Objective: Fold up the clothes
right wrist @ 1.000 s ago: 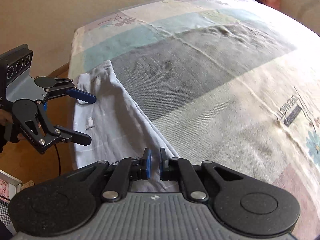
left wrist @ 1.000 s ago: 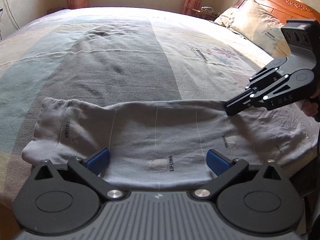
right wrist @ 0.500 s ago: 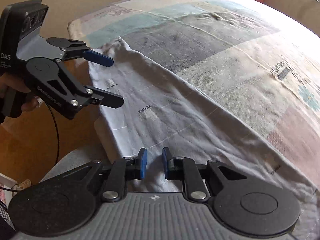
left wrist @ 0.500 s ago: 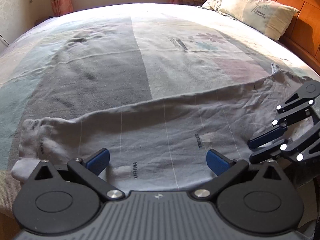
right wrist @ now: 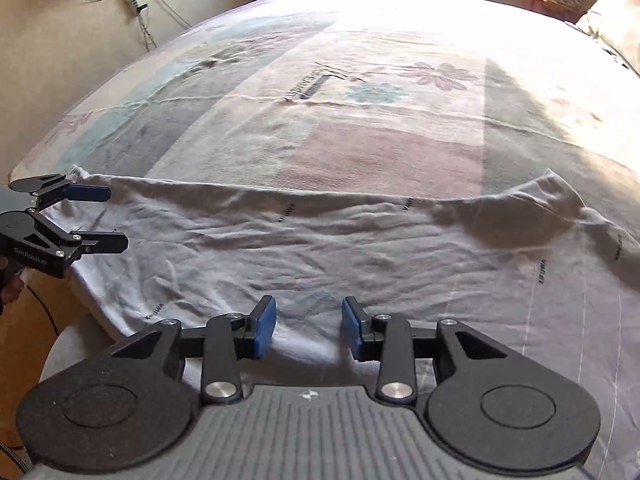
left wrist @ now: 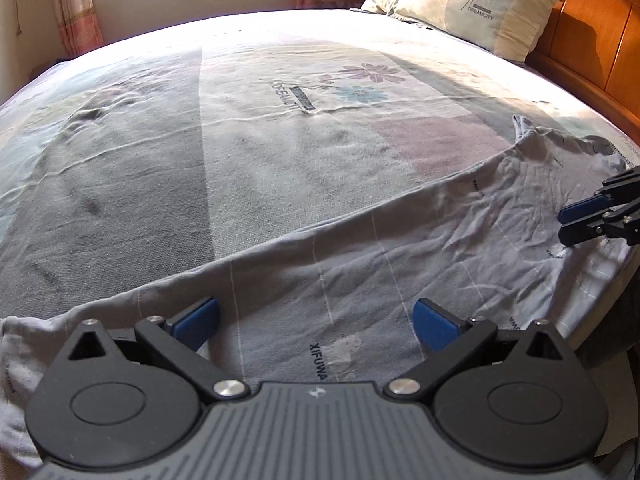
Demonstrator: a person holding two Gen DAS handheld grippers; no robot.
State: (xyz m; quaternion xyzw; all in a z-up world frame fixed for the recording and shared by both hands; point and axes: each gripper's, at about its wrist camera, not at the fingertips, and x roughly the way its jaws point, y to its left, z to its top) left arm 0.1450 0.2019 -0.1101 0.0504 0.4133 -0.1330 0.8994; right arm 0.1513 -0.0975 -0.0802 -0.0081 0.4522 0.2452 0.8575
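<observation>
A light grey garment with thin white lines and small printed words lies flat and creased along the near edge of the bed; it also shows in the right wrist view. My left gripper is open and empty just above the garment's near edge; it also shows in the right wrist view. My right gripper is open and empty over the garment's near edge; it shows at the far right of the left wrist view.
The bed has a patchwork sheet in grey, teal and pink with flower prints. Pillows lean on a wooden headboard at the far right. A wall with cables is past the bed's foot.
My right gripper has opened and let the garment go; it now hangs over the near edge. Both grippers have swung to the right along the bed. My left gripper stays open.
</observation>
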